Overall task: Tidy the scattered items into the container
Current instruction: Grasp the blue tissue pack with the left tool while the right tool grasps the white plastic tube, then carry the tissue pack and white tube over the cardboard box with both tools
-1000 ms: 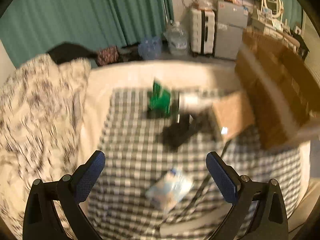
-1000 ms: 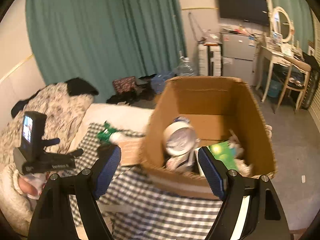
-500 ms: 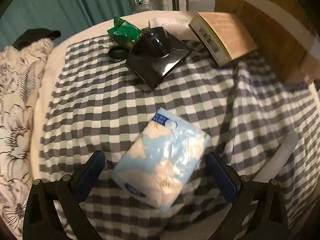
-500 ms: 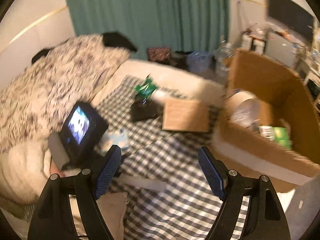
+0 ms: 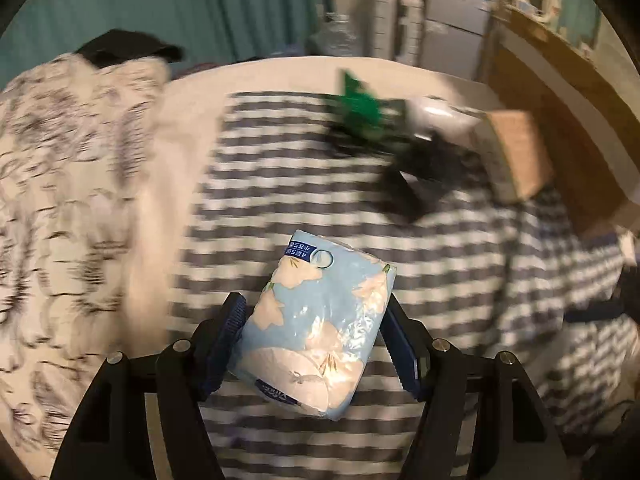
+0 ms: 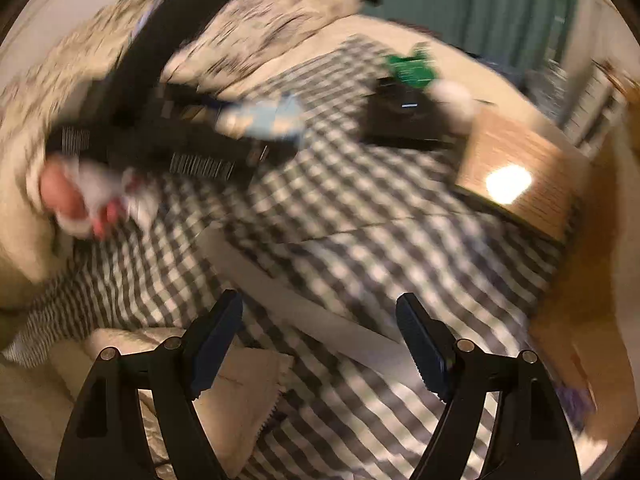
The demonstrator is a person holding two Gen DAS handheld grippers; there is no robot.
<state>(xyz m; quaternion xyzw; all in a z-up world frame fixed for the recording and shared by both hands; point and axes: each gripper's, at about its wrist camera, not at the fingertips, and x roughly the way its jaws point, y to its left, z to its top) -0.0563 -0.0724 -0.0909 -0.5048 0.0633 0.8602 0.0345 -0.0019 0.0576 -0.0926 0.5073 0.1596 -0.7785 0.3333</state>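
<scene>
Left wrist view looks forward and down along its fingers, close over the checked blanket [image 5: 304, 184]. Right wrist view faces the same blanket from farther back. Both share the green packet [image 5: 360, 108] and brown box [image 5: 520, 152].

Checked cloth [image 5: 320, 208] motion-smeared, cardboard box [image 5: 560, 92] blurred (right side cut off)

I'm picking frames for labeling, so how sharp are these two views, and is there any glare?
Left wrist view: the tissue pack between the fingers is sharp, while the checkered cloth and far items smear with motion blur. Right wrist view: blurred nearly everywhere, and a bright glare spot sits on the brown box.
</scene>
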